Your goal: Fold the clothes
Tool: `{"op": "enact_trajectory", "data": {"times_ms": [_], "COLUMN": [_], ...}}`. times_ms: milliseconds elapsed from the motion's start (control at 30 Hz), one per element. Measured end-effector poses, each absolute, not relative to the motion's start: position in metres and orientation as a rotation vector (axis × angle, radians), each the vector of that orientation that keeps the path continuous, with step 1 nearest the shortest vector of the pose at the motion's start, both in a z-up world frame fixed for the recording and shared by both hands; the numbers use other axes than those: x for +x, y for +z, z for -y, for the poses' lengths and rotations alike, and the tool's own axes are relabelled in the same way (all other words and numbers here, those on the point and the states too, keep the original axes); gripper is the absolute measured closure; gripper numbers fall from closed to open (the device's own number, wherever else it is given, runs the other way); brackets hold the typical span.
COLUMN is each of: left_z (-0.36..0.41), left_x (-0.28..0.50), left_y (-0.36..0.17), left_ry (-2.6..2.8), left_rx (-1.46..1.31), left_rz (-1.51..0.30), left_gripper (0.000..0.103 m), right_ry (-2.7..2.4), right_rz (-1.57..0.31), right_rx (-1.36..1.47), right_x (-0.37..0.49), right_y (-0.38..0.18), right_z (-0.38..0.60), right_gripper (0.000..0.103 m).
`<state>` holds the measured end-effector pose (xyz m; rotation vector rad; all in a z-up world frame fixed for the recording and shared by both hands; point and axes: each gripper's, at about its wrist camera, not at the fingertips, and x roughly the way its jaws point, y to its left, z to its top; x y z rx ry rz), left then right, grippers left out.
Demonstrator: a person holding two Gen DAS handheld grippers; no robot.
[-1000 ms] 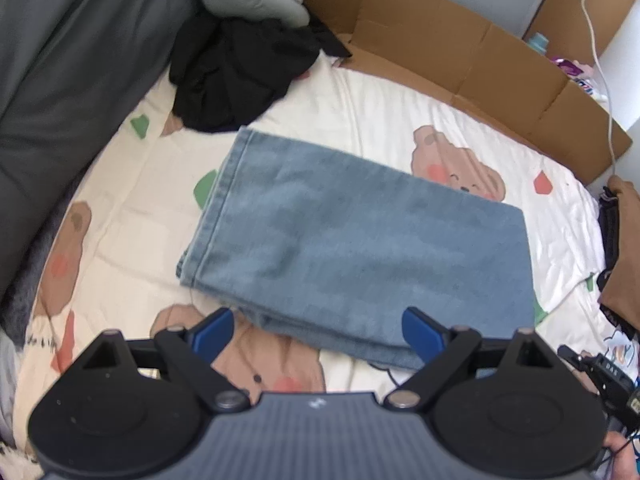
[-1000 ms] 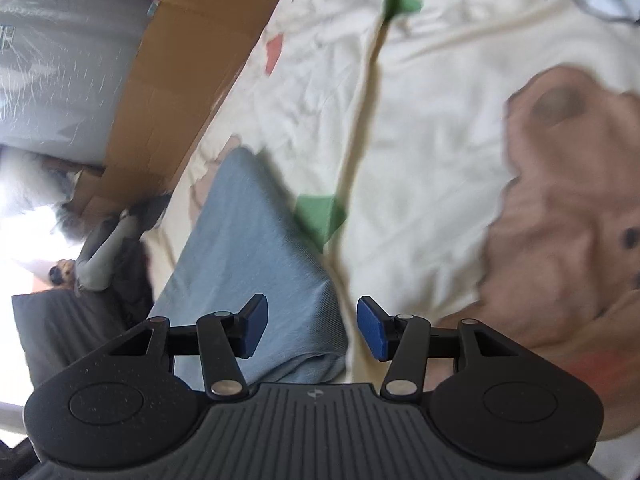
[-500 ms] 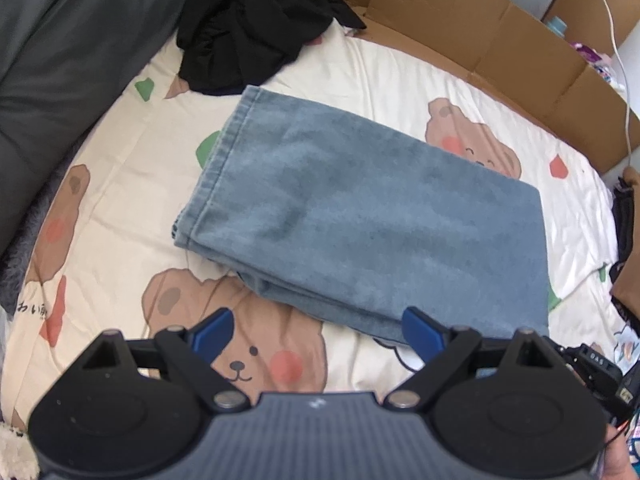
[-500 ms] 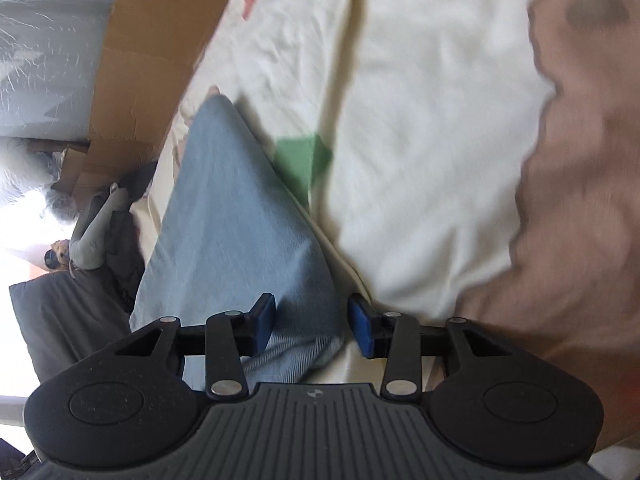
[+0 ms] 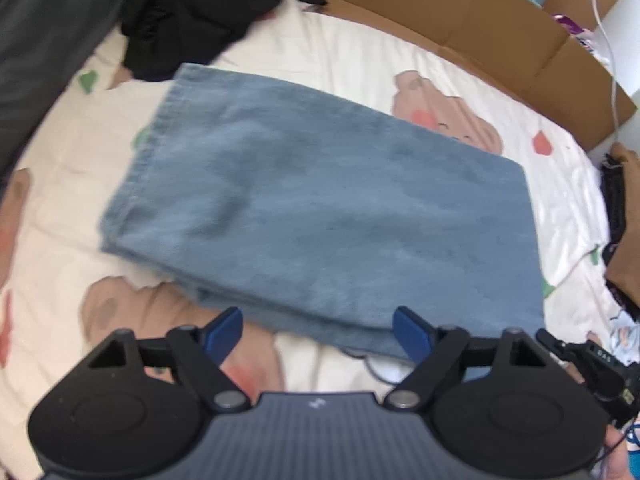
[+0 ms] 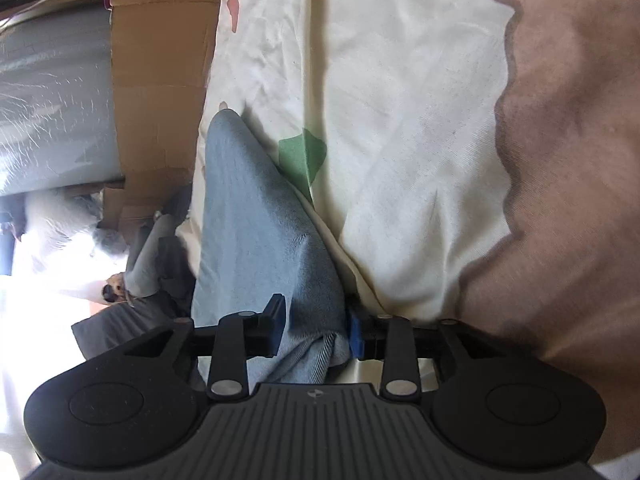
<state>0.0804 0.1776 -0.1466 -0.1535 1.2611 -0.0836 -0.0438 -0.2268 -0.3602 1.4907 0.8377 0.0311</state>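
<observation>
Folded blue jeans [image 5: 320, 208] lie flat across a cream bedsheet [image 5: 360, 52] printed with bears. My left gripper [image 5: 318, 322] hovers wide open over the jeans' near edge, holding nothing. In the right wrist view the same jeans [image 6: 248, 208] run away from me along the sheet [image 6: 400, 120]. My right gripper [image 6: 316, 332] is shut on their near corner, with denim bunched between the blue pads [image 6: 276, 328].
A heap of black clothes [image 5: 192, 12] lies beyond the jeans at the far left. Grey bedding [image 5: 40, 40] borders the left side. Cardboard [image 5: 460, 12] lines the far edge. Dark and brown garments [image 5: 624, 220] are stacked at the right.
The right gripper's fingers have closed from open onto the corner of the jeans. The left gripper has moved in closer over the jeans' near edge, still open.
</observation>
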Motion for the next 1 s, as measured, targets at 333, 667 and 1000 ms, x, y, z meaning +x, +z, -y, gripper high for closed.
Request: {"op": "enact_trajectory", "data": {"times_ms": [333,667,1000], "left_z": [-0.147,-0.151,-0.154], "left_x": [0.109,0.110,0.097], "left_y": [-0.185,-0.237,-0.237], "left_ry": [-0.185,-0.157,-0.166], "left_rx": [-0.178,-0.232,-0.235], "left_rz": [-1.240,-1.256,-1.242], "left_gripper": [0.042,0.075,0.082], "right_ry": [0.095,0.118,0.170], "right_rz": [-0.818,-0.812,-0.826], "right_rx": [1.438,1.420,1.393], "right_x": [-0.034,-0.027,0.023], "right_y": [-0.355,-0.341,-0.355], "right_z": [0.227,0.230,0.246], "right_gripper": [0.084,0.073,0.057]}}
